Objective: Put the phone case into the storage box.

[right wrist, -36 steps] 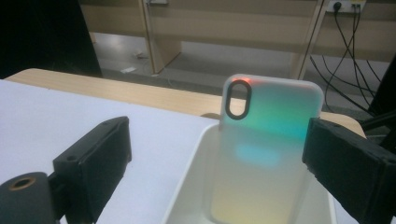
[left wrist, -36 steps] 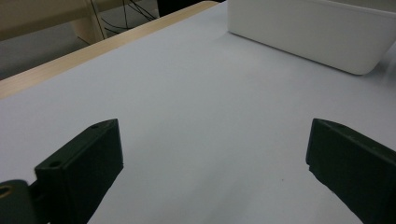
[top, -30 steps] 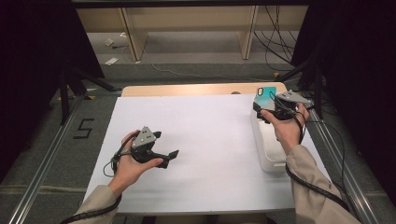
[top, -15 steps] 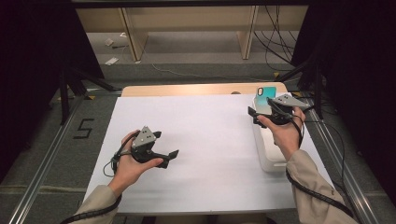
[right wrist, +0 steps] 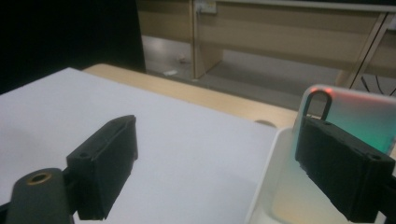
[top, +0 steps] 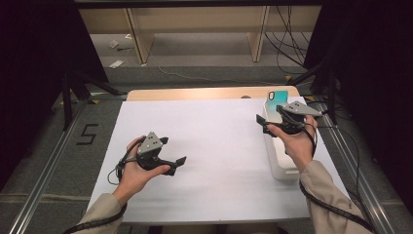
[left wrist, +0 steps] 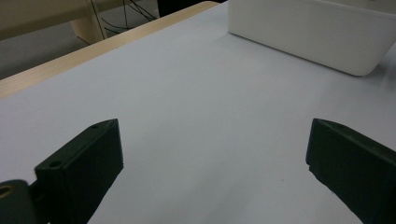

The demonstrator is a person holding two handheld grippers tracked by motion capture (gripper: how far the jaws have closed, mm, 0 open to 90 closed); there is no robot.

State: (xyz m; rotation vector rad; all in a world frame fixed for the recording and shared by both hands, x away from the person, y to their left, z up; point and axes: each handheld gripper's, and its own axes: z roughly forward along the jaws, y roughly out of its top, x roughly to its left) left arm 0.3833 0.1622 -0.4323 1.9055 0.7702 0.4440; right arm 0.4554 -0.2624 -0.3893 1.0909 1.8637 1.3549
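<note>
A teal phone case (top: 275, 99) stands upright at the far end of the long white bin (top: 280, 161) on the table's right side. My right gripper (top: 262, 125) hovers over the bin's left rim, just in front of the case, pointing left. It is open; its jaws have just been closing a little, with nothing between them. In the right gripper view the case (right wrist: 362, 119) rises behind the right-hand jaw of that gripper (right wrist: 217, 128), inside the bin (right wrist: 267, 186). My left gripper (top: 174, 150) rests open on the white sheet at centre left, its jaws (left wrist: 215, 130) wide apart over bare paper.
A white paper sheet (top: 214, 141) covers most of the wooden table (top: 195, 93). The white bin (left wrist: 308, 32) lies ahead of the left gripper. Metal rails run along both table sides, cables trail on the floor beyond, and dark curtains stand left and right.
The right gripper has drifted slightly left and toward the person, away from the phone case. The left hand has stayed where it was.
</note>
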